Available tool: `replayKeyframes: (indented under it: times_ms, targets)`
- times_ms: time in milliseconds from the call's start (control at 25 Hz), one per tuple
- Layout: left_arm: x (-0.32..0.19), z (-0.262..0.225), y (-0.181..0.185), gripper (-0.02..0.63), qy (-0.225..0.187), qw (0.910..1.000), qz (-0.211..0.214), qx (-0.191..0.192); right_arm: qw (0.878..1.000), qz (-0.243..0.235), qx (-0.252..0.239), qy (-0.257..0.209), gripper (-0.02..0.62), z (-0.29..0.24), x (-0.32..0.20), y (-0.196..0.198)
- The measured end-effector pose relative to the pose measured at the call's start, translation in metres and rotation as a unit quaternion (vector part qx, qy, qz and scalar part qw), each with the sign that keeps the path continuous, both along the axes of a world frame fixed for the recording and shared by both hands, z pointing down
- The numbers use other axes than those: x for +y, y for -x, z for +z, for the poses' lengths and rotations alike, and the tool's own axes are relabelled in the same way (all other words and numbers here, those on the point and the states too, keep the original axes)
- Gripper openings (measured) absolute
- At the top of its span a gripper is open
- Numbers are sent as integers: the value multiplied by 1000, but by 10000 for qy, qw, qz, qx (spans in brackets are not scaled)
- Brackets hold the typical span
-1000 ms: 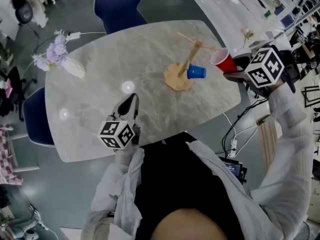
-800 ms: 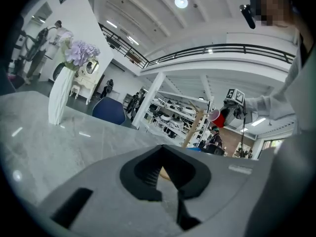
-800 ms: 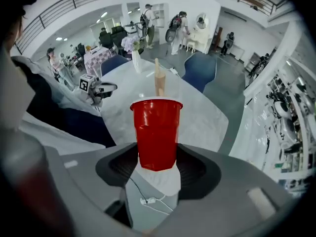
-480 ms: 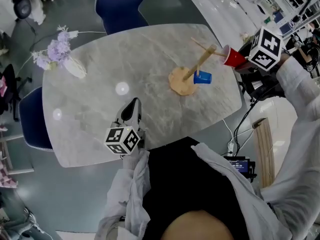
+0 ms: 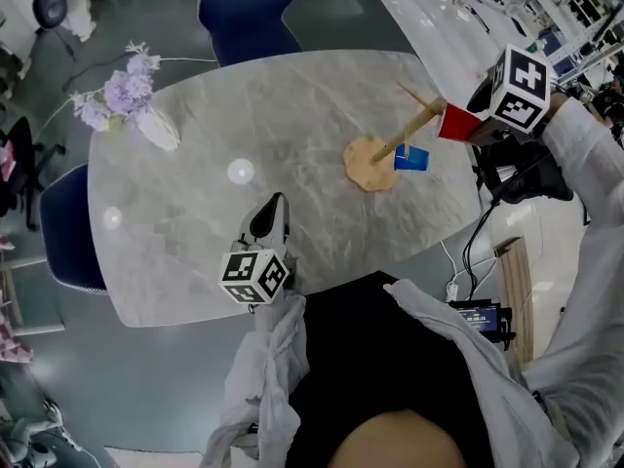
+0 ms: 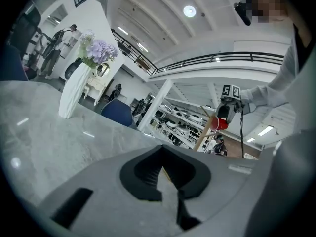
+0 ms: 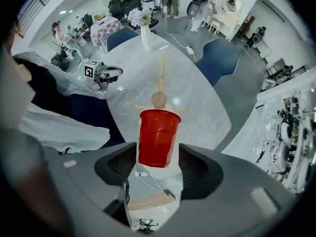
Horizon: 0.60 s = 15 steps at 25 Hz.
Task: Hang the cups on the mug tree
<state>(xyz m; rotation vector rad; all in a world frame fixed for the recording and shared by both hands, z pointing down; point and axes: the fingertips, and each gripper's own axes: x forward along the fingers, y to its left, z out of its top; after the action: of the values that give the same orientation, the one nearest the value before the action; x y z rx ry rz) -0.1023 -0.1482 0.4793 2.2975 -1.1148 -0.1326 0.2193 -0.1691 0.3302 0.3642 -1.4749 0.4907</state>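
A wooden mug tree (image 5: pixel 375 160) stands near the table's right end, with a blue cup (image 5: pixel 411 157) hanging from a low peg. My right gripper (image 5: pixel 472 128) points down beside the tree's top and is shut on a red cup (image 5: pixel 450 122). In the right gripper view the red cup (image 7: pixel 158 137) sits mouth-down between the pads of my right gripper (image 7: pixel 158 158), and the tree's knob (image 7: pixel 159 100) shows just beyond its rim. The jaws have just been opening a little with the cup still between them. My left gripper (image 5: pixel 276 203) rests shut and empty over the near table edge.
A white vase of purple flowers (image 5: pixel 146 125) lies at the table's far left. Blue chairs stand behind the table (image 5: pixel 249 13) and at its left (image 5: pixel 68 227). Cables (image 5: pixel 468 252) hang past the right table edge (image 5: pixel 458 213). My dark torso fills the bottom.
The right gripper has swung to point down and carried the red cup in beside the top of the tree. The left gripper has drifted only slightly along the near edge.
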Motion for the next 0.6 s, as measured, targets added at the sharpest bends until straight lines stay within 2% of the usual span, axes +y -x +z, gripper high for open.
replayKeyframes:
  times_ms: [400,600]
  targets:
    - [-7,-5,-6,0,-28,9997,215,-94,9996,126,-255,-44,353,2,8,-2]
    - [-3,-12,-22,0,-87,9982,537,-238,9960,374,-754,-291,371,2,22,-1]
